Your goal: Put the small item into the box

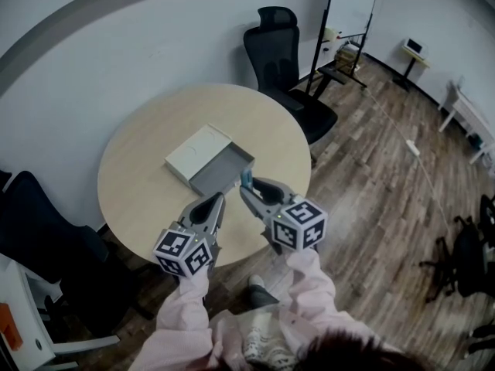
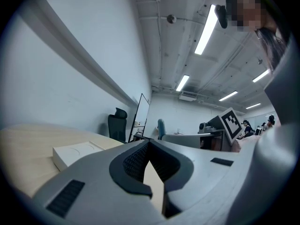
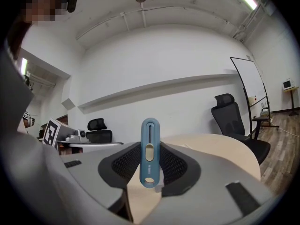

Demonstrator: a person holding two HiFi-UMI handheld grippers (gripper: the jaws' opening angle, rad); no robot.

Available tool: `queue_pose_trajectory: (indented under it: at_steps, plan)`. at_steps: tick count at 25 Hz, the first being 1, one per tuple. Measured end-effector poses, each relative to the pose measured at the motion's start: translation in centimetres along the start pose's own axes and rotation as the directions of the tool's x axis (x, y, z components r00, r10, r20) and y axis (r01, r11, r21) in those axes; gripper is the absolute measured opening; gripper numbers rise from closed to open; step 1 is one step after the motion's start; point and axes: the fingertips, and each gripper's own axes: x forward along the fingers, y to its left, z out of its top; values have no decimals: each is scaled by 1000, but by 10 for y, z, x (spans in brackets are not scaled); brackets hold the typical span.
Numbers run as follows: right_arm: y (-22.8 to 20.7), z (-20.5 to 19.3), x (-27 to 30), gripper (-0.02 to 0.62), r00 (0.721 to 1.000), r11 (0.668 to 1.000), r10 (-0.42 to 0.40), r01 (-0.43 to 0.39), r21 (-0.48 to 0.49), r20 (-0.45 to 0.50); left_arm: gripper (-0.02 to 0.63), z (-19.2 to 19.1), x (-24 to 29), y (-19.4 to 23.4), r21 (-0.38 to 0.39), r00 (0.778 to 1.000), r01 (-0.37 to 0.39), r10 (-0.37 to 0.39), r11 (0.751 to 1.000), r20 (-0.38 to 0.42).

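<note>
In an office room, a round tabletop (image 1: 147,161) carried an open grey box (image 1: 223,168) with its white lid (image 1: 195,151) touching it. The right tongs (image 1: 247,190) pinched the small blue item (image 3: 150,149) upright, near the box's edge. The left tongs (image 1: 220,201) were pressed together, empty. The pick-up looked done; placing the item in the box and releasing it remained.

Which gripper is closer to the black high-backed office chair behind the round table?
Right. The right gripper is over the round table's near side, toward the black high-backed office chair; the left gripper sits beside it, farther left.
</note>
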Motion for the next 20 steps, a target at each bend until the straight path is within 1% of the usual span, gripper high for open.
queue_pose_trajectory:
  at_steps: [10, 20]
  plan:
    - [-30, 5, 29, 129, 998, 998, 58, -59, -2, -30, 11, 3, 32, 24, -15, 999, -54, 54, 998, 3]
    - [-52, 11, 51, 129, 993, 995, 102, -102, -1, -51, 11, 5, 57, 41, -21, 996, -87, 87, 996, 0]
